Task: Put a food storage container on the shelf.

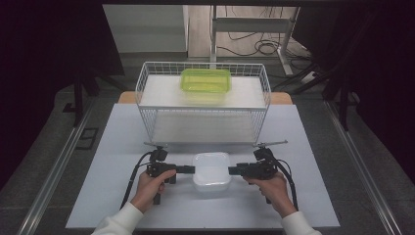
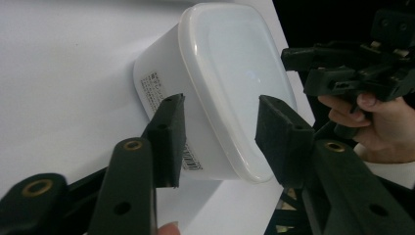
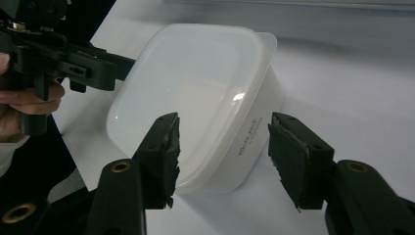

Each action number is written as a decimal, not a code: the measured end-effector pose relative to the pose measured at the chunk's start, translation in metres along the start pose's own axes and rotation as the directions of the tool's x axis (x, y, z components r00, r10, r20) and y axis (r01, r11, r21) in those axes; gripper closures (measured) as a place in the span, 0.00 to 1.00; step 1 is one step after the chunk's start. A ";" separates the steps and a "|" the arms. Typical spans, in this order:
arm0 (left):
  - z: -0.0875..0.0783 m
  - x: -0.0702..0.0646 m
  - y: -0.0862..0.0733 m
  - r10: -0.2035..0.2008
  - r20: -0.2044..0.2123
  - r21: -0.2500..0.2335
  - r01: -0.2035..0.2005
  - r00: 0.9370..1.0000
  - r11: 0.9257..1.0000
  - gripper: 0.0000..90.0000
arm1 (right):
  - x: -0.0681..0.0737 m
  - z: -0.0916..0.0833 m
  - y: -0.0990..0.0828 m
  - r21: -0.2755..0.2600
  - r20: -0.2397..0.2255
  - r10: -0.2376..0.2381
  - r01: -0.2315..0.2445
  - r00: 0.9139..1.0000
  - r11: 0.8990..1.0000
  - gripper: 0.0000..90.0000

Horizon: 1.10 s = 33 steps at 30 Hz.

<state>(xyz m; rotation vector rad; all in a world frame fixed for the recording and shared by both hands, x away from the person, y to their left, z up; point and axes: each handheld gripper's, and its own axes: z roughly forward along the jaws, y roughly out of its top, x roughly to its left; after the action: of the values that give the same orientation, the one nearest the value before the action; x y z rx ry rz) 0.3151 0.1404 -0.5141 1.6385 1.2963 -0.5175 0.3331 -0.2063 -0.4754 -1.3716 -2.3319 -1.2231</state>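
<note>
2 grippers flank the white lidded container (image 1: 212,171) at lower centre of the high view: the left gripper (image 2: 220,134) and right gripper (image 3: 222,156) both gape wide, holding nothing. It looks light, rigid and smooth-walled, likely slippery, so gripping under the lid's rim at opposite ends seems safest.

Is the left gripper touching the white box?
Cannot tell. In the left gripper view the open left gripper straddles the white box, with no plain contact or gap at either pad.
</note>
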 end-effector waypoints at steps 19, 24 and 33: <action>0.005 0.004 0.000 -0.019 0.041 0.020 0.018 0.999 1.000 0.74 | -0.019 0.011 -0.002 0.007 -0.115 0.135 -0.136 0.984 0.991 0.68; 0.004 0.005 0.000 -0.023 0.044 0.021 0.022 0.999 1.000 0.76 | -0.020 0.015 -0.002 0.016 -0.147 0.159 -0.158 0.976 0.987 0.73; 0.000 0.009 -0.002 -0.067 0.090 0.002 0.067 0.994 0.998 0.82 | -0.019 0.012 -0.003 0.023 -0.164 0.193 -0.191 0.968 0.981 0.78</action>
<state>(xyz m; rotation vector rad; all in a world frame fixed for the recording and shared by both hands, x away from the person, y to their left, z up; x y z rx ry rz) 0.3168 0.1448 -0.5223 1.5574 1.2877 -0.6240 0.3440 -0.2107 -0.4943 -1.3980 -2.0384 -1.2184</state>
